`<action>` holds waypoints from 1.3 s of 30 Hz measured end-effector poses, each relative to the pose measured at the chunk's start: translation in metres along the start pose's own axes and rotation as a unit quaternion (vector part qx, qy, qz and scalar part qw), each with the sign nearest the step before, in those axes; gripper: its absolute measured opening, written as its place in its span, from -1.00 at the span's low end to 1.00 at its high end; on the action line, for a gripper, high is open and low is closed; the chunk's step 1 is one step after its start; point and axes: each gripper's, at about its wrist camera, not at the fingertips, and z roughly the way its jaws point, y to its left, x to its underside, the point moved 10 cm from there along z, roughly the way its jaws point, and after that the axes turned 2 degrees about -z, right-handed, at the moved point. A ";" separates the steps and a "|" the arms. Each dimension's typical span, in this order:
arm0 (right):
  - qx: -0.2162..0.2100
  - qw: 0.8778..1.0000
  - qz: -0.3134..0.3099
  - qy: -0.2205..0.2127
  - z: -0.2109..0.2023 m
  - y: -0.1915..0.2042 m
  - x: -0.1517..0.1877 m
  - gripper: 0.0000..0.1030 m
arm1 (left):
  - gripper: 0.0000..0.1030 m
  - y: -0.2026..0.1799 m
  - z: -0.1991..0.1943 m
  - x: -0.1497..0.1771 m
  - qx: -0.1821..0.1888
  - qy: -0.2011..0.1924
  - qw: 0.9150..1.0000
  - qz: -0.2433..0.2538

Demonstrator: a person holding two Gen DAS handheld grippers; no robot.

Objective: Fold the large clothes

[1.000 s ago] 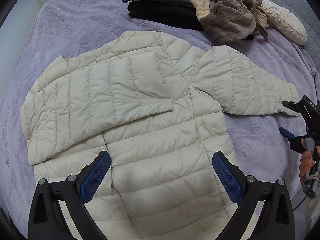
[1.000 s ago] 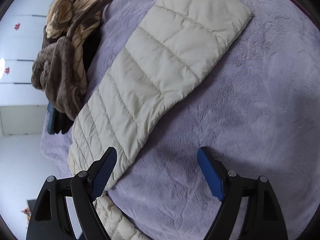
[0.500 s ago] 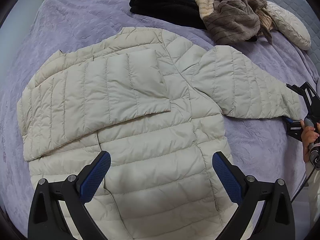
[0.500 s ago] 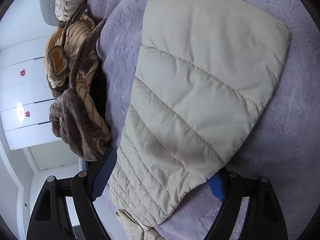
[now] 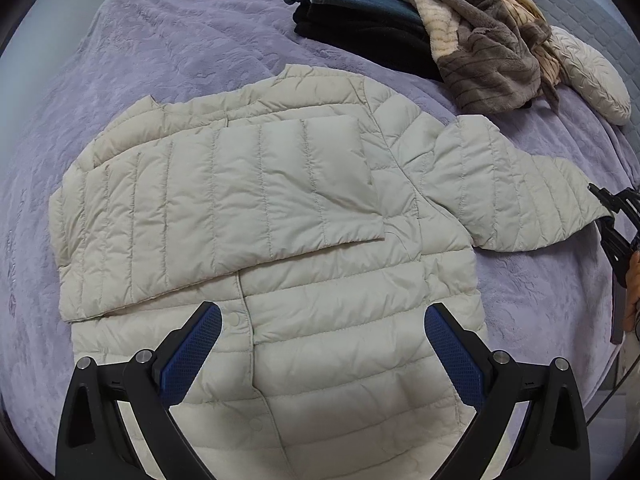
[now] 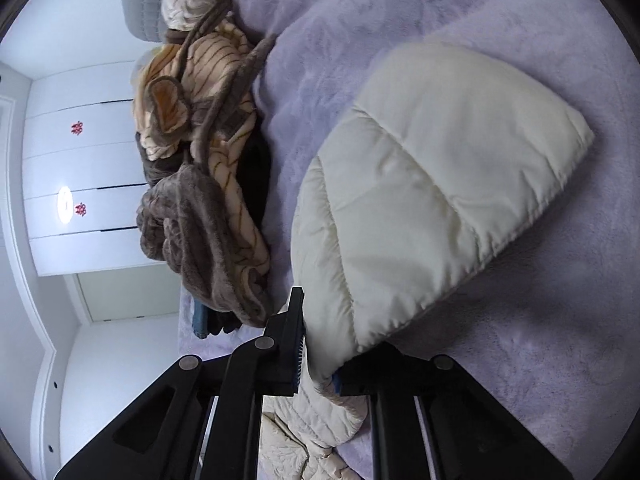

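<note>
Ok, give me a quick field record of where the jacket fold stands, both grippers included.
garment: cream puffer jacket, flat on purple bedspread
one sleeve: folded across the chest
other sleeve: stretched out sideways
right gripper: jaws have just been closing, shut on the outstretched sleeve's cuff end
left gripper: open, above jacket's lower front, holding nothing
other items: folded dark clothes, brown robe

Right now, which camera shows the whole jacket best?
The left wrist view: the jacket lies spread on the bed, one sleeve folded across. The right wrist view shows only the other sleeve, clamped in the right gripper.
</note>
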 end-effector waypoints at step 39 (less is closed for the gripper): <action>0.108 0.768 -0.572 0.267 0.202 0.128 0.419 -0.76 | 0.98 0.256 -0.007 0.015 -0.046 -0.076 0.974 -0.210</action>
